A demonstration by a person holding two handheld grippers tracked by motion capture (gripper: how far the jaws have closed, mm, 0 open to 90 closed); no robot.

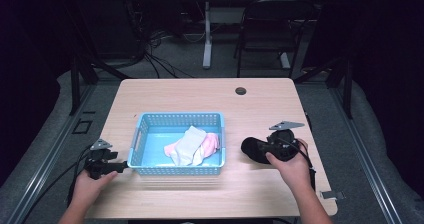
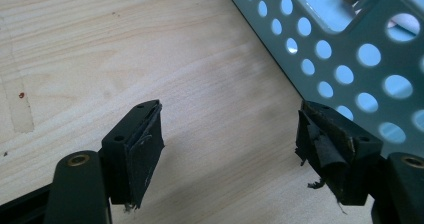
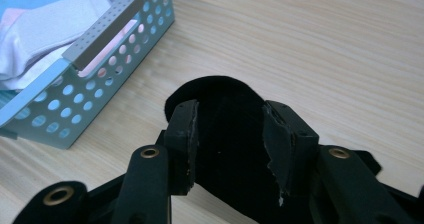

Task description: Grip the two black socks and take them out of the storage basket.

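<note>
A light blue perforated basket (image 1: 172, 116) stands on the wooden table (image 1: 200, 91), holding a white sock (image 1: 189, 143) and a pink sock (image 1: 212, 143). To its right a black sock (image 1: 253, 149) lies on the table. My right gripper (image 1: 262, 150) reaches over it from the right. In the right gripper view the black sock (image 3: 225, 109) lies between the spread jaws of the right gripper (image 3: 227, 136), and the pads stand off it. My left gripper (image 1: 122, 167) rests at the basket's near left corner. In its own view, the left gripper (image 2: 230, 134) is open over bare wood beside the basket wall (image 2: 350, 59).
A round cable hole (image 1: 240, 90) sits near the table's far edge. Behind the table are a dark chair (image 1: 272, 29), a white table leg (image 1: 207, 34) and cables on the floor. A small grey tag (image 1: 332, 194) lies at the near right corner.
</note>
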